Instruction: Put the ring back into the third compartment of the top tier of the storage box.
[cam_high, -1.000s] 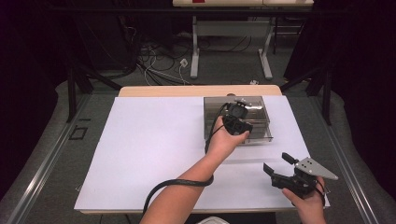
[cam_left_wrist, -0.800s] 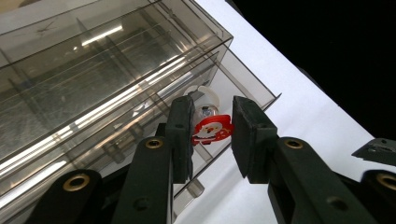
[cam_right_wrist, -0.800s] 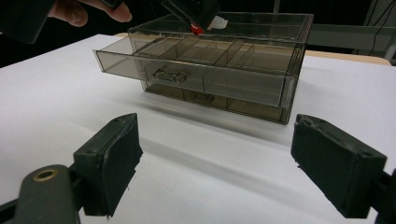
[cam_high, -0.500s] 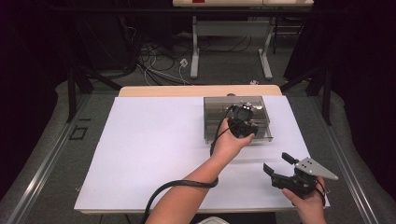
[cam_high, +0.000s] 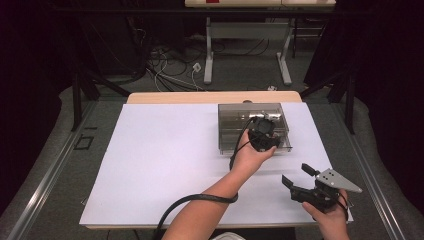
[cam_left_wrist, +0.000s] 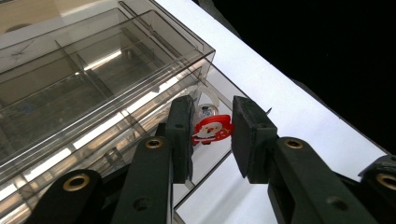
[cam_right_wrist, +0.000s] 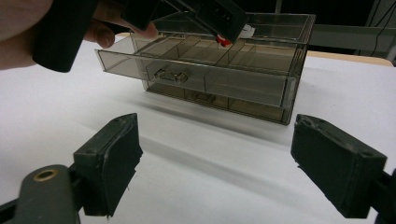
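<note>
The left gripper (cam_left_wrist: 212, 135), jaws slightly apart, hovers over a small red figure (cam_left_wrist: 212, 129) in the open top drawer of the clear organizer (cam_high: 252, 125) near the tabletop's far right corner. Light, rigid and probably slippery, the figure suits a gentle pinch across its flat sides. The right gripper (cam_high: 300, 181) idles wide open by the near edge.

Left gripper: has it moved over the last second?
Yes. The left gripper has shifted rightward and slightly nearer across the smoked drawer box, toward its right end.
</note>
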